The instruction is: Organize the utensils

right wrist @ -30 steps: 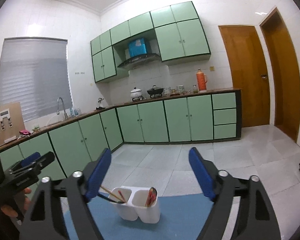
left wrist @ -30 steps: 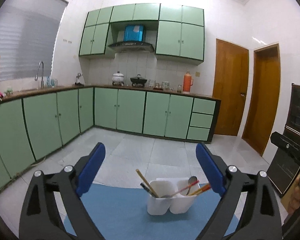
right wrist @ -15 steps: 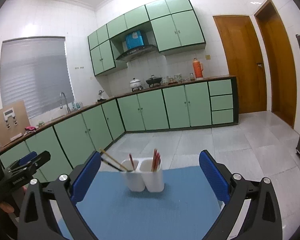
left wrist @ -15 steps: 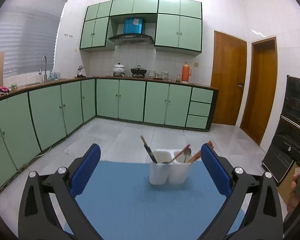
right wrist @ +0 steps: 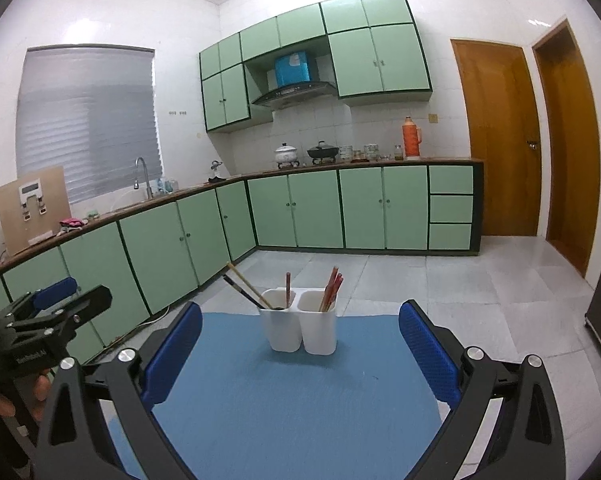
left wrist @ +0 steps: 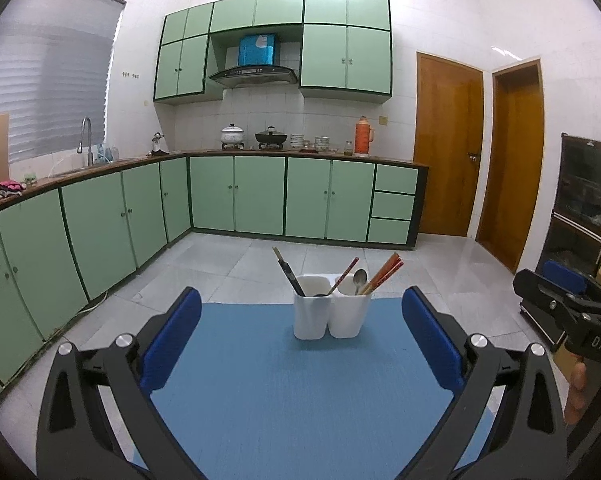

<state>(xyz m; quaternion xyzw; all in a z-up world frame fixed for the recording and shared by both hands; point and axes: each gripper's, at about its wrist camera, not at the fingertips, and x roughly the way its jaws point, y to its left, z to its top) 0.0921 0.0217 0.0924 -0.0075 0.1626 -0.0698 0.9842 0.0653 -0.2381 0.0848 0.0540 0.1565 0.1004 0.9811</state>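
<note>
A white two-compartment utensil holder (left wrist: 331, 312) stands at the far end of a blue mat (left wrist: 300, 392); it also shows in the right wrist view (right wrist: 303, 326). Dark and wooden chopsticks (left wrist: 287, 274) lean in its left cup. Red chopsticks (left wrist: 385, 272) and a metal spoon (left wrist: 360, 279) stand in its right cup. My left gripper (left wrist: 300, 342) is open and empty, well short of the holder. My right gripper (right wrist: 300, 344) is open and empty, also short of it. Each gripper shows at the edge of the other's view.
The blue mat (right wrist: 296, 396) covers a table. Green kitchen cabinets (left wrist: 236, 196) line the far and left walls. Two wooden doors (left wrist: 448, 148) are at the right. A dark rack (left wrist: 584, 216) stands at the far right.
Both grippers have drawn back and tilted down from the holder. More of the blue mat shows, and the holder looks farther off.
</note>
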